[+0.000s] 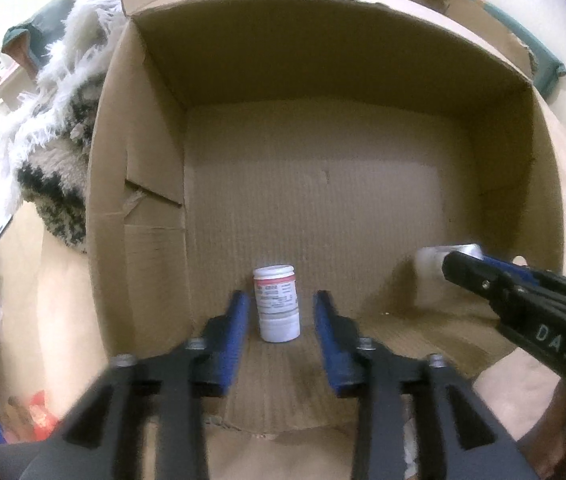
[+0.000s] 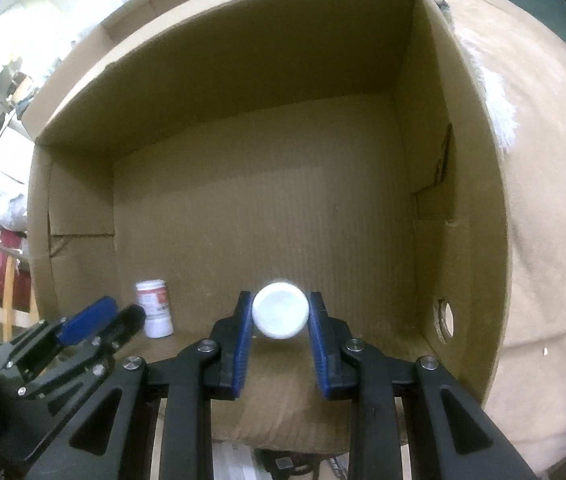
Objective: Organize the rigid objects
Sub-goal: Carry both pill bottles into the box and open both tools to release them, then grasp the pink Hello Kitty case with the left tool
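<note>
A white pill bottle with a red band (image 1: 277, 304) stands upright on the floor of an open cardboard box (image 1: 323, 184). My left gripper (image 1: 282, 300) is open, its blue pads on either side of the bottle and apart from it. The bottle also shows in the right wrist view (image 2: 154, 308), with the left gripper (image 2: 113, 314) beside it. My right gripper (image 2: 280, 310) is shut on a white round container (image 2: 280, 311), held end-on above the box floor (image 2: 267, 216). In the left wrist view the right gripper (image 1: 479, 264) holds that container (image 1: 439, 260) at the right.
The box walls (image 2: 423, 152) rise on all sides, with a hand hole (image 2: 445, 318) in the right wall. A shaggy white and dark rug (image 1: 59, 128) lies left of the box. Beige cloth (image 2: 543, 240) lies to the right. Clutter (image 1: 39, 416) sits at lower left.
</note>
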Tool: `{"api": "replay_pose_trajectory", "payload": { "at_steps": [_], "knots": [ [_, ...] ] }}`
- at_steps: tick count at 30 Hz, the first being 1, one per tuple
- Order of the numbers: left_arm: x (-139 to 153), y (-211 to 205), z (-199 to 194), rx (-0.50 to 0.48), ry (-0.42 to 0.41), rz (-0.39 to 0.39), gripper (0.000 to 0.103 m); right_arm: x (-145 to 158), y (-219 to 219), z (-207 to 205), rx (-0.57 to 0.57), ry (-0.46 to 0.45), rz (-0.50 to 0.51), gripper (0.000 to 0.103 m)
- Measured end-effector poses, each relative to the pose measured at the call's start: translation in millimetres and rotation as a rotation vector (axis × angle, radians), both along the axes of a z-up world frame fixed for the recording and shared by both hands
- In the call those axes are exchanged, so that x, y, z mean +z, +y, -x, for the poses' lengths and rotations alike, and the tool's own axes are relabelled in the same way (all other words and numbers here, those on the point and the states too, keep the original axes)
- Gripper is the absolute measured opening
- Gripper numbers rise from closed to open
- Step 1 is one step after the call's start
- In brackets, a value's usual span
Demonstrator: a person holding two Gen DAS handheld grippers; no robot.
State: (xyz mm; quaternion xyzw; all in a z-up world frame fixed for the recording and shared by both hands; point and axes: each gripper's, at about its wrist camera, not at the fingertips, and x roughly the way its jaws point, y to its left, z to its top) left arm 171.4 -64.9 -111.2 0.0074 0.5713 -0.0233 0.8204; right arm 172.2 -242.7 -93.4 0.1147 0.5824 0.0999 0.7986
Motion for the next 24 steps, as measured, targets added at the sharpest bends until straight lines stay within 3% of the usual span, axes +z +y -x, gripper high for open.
{"api": "replay_pose_trajectory", "payload": {
  "at_steps": [2, 4, 5, 7, 12, 19, 24],
  "knots": [
    [4.6, -0.7, 1.6, -0.014, -0.013, -0.003, 0.049, 3.4, -2.1, 0.1, -0.007, -0.011, -0.025, 0.034],
    [11.8, -3.0, 3.7, -0.017, -0.042, -0.024, 0.067, 8.9, -2.8, 0.5, -0.009, -0.033, -0.043, 0.058],
    [16.3, -2.5, 4.3, -0.016, -0.056, -0.028, 0.068, 12.6, -2.6, 1.2, -0.008, -0.05, -0.05, 0.068],
    [22.4, -1.7, 4.8, -0.019, -0.067, -0.025, 0.069, 20.2, -2.0, 2.0, 0.005, -0.079, -0.074, 0.068],
    [31.8, -2.5, 10.2, -0.019, -0.084, -0.044, 0.069, 33.3, -4.1, 4.0, 0.005, -0.131, -0.101, 0.082],
    [63.7, 1.9, 27.2, -0.013, -0.123, -0.046, 0.069, 43.1, -8.6, 6.4, -0.022, -0.153, -0.121, 0.083],
    [69.3, 27.2, 40.6, 0.026, -0.151, -0.014, 0.069, 54.1, -10.7, 15.8, -0.025, -0.19, -0.118, 0.083]
  ]
}}
